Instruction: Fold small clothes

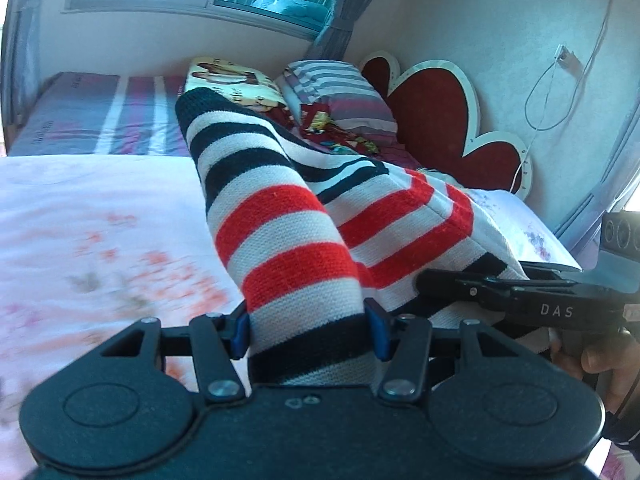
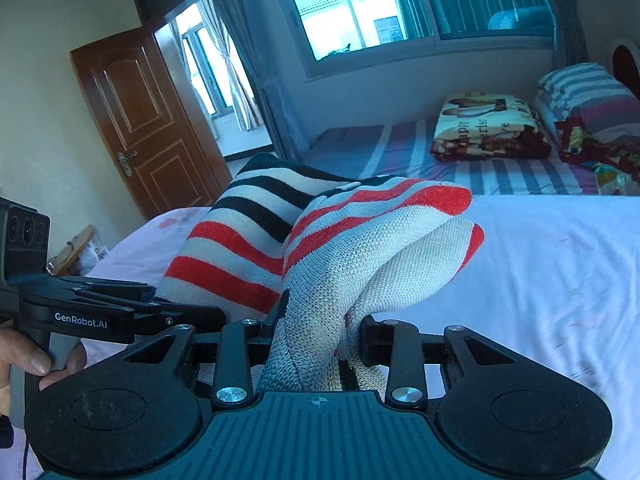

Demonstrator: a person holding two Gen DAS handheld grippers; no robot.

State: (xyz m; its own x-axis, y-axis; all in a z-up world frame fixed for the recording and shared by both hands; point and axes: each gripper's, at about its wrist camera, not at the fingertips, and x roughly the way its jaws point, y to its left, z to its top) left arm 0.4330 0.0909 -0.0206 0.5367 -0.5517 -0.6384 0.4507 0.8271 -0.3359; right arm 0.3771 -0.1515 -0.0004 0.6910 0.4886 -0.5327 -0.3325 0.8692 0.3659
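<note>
- Bedroom daylight falls from a wide window (image 2: 360,4) with teal-grey curtains onto a bed (image 2: 560,280) spread with a pale pink, faintly flowered sheet; I take the bed as my landmark.
- Lifted just above the near part of the bed is a striped knitted garment (image 1: 288,240), banded in red, white and navy, bunched and draped between the two tools.
- Left gripper (image 1: 308,332): its blue-padded fingers (image 1: 376,332) are pressed in on a rolled sleeve or edge of the striped knitted garment, the cloth filling the gap between them and rising up and away over the bed.
- Right gripper (image 2: 316,332): its dark fingers (image 2: 370,340) pinch another bunched part of the same garment, whose whitish reverse side shows here, folded over on itself.
- From the left wrist view the right gripper lies just beside the left one, on its right, its black body partly under the hanging cloth; a bare hand (image 1: 600,360) grips its handle.
- From the right wrist view the left tool reaches in from the left, just beside the garment, with a hand (image 2: 28,360) on its grip.
- At the far end of the bed, on a purple-and-white striped sheet, sit a folded printed blanket (image 2: 488,124) and a striped pillow (image 2: 592,96), near each other.
- Behind the bed's head stands a red heart-shaped headboard (image 1: 440,108) against the wall.
- Well beyond the bed's foot side, a brown panelled door (image 2: 140,120) stands open.
</note>
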